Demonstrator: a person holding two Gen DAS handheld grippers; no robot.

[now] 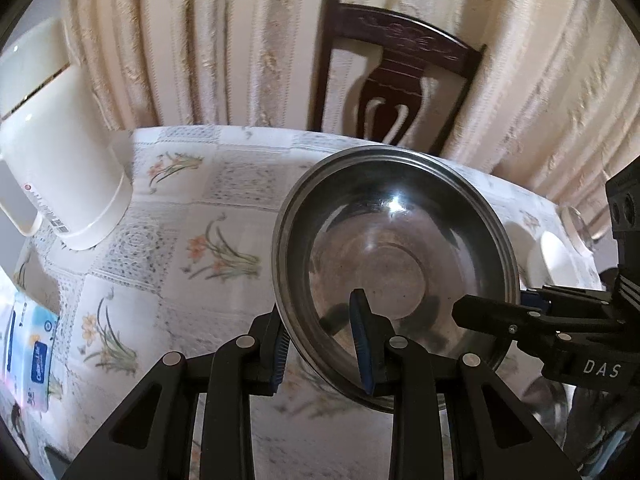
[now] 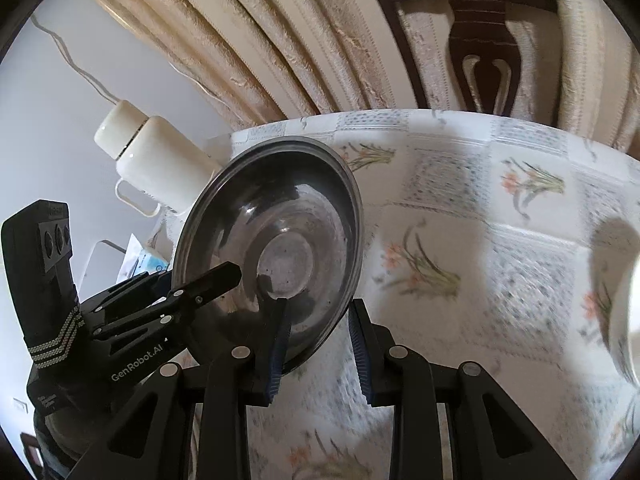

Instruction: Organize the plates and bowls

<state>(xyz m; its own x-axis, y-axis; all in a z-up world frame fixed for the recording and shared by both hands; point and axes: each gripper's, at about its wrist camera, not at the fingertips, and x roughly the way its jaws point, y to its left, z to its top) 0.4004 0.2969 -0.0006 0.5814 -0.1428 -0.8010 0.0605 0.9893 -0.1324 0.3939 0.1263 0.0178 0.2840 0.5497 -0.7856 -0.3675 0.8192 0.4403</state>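
A steel bowl (image 1: 392,264) hangs tilted above the floral tablecloth (image 1: 192,208), its hollow turned toward both cameras. My left gripper (image 1: 320,344) is shut on its near rim, one blue pad inside and one outside. My right gripper (image 1: 496,304) comes in from the right and straddles the opposite rim. In the right wrist view the same bowl (image 2: 280,240) sits left of centre, with my right gripper (image 2: 320,340) shut on its lower rim. My left gripper (image 2: 192,276) reaches in from the left, one finger across the bowl's inside.
A white jug (image 1: 68,152) stands at the table's far left, with a tissue pack (image 1: 36,352) near the left edge. A dark wooden chair (image 1: 400,76) and cream curtains stand behind the table. White crockery (image 1: 556,256) sits at the right.
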